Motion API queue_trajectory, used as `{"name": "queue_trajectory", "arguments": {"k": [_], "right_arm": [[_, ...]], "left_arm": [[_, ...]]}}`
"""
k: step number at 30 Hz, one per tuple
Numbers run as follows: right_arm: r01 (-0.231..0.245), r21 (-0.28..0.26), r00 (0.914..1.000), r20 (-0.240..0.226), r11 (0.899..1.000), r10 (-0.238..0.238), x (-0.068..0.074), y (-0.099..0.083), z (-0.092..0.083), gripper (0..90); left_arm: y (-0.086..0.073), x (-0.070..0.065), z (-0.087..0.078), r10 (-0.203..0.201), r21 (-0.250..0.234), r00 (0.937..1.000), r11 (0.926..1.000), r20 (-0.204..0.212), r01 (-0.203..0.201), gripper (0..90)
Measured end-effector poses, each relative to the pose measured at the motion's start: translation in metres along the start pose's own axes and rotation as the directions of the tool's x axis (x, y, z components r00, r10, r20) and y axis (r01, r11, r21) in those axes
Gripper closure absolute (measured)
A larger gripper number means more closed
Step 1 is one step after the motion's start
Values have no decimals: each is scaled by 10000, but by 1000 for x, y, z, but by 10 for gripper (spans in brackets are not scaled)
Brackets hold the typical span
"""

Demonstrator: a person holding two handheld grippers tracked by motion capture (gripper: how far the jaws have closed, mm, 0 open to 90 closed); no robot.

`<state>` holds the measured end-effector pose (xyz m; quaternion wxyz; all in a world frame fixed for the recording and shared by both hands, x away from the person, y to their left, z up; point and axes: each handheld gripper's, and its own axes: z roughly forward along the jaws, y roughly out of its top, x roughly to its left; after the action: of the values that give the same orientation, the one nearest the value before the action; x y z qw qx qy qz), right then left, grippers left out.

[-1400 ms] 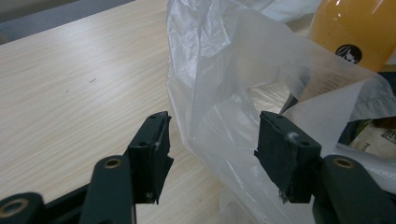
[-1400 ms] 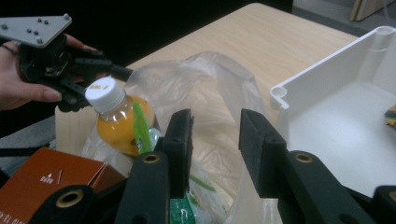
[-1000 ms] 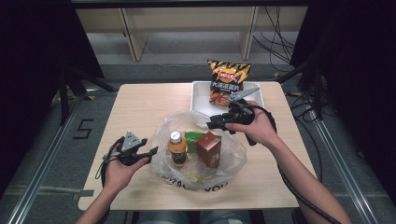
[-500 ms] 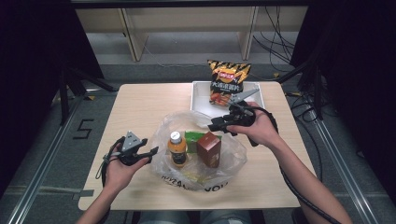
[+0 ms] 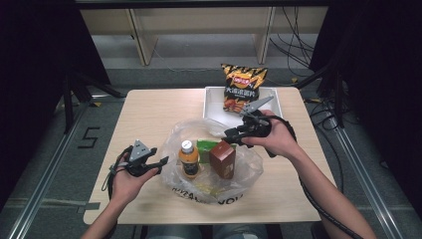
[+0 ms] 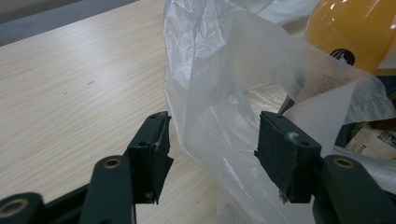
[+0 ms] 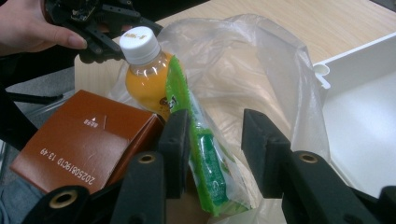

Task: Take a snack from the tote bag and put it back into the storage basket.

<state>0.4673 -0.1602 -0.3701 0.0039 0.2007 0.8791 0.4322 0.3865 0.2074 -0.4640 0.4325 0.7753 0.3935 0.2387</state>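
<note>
At the near left, the left gripper (image 5: 160, 163) is hovering with its jaws spread around the edge of the clear plastic bag (image 5: 249, 167), not pinching it. Farther right, the right gripper (image 7: 212, 135) is straddling the green packet (image 7: 205, 161) inside the bag (beside an orange bottle (image 5: 188, 158) and brown box (image 5: 222, 159)), pads apart. A chip bag (image 5: 243, 87) is standing in the white tray (image 5: 273, 99) beyond.

bag (image 5: 249, 167): clear plastic, dark lettering
bottle (image 7: 142, 77), beyond the right gripper's jaws: orange, white cap
packet (image 7: 205, 158), between those jaws: bright green
carton (image 7: 79, 140), beside them: reddish brown
chips bag (image 5: 243, 87): black, yellow streaks
tray (image 5: 211, 102): white
</note>
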Motion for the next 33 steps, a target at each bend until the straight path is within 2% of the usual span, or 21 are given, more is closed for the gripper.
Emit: {"name": "queue_trajectory", "arguments": {"k": [1,3,5,6,10,11,12,16,19,21,23,24,26,29,31,33], "right_arm": [[-3,-109,10000,32,9999,3,1,-1,1,624],[-75,131,9999,-124,9999,77,1,-1,1,623],[28,89,10000,-2,10000,-28,2,-2,2,622],[91,313,9999,-53,9995,-89,1,-2,2,622],[75,475,9999,-99,9988,-71,1,-4,5,622],[73,417,10000,-31,9991,-72,1,-4,7,622],[189,611,9998,15,9980,-190,0,-4,6,622],[49,851,9996,274,9964,-72,-1,-6,10,615],[160,890,9997,173,9959,-176,-1,-6,12,615],[56,775,9997,242,9970,-75,0,-5,11,618],[26,897,9998,203,9960,-44,-1,-3,9,621],[188,897,9996,171,9958,-204,-1,-3,10,623],[200,1064,9996,163,9941,-218,-1,-4,12,625],[327,1368,9993,111,9901,-345,-2,-6,17,635],[363,1450,9989,224,9888,-400,-2,-8,21,661],[657,1565,9976,110,9855,-683,-4,-9,23,693]], "left_arm": [[0,-1,0,-156,-30,9999,9999,-25,156,433],[0,-1,0,-140,-27,9999,9999,-27,140,433],[0,0,0,-1,11,10000,10000,5,1,433],[0,0,0,-79,15,10000,10000,-25,79,433],[0,0,0,-140,-22,9999,9999,-44,140,433],[0,0,0,-113,-18,9999,9999,-32,113,433],[0,0,1,-28,-15,10000,10000,-7,28,433],[0,0,0,-86,2,10000,10000,-21,86,432],[0,0,0,-149,-26,9999,9999,-77,148,432],[0,0,0,-177,-36,9998,9998,-97,177,432],[0,1,0,-75,-24,10000,10000,-27,75,432],[0,1,0,-39,-28,10000,10000,-6,39,432],[0,0,0,-138,-22,9999,9999,-49,138,432],[0,1,0,-75,-4,9999,10000,-97,75,432],[-1,1,0,-94,-15,10000,10000,-35,94,432],[0,1,0,-80,-6,9999,10000,-93,80,432]]}}
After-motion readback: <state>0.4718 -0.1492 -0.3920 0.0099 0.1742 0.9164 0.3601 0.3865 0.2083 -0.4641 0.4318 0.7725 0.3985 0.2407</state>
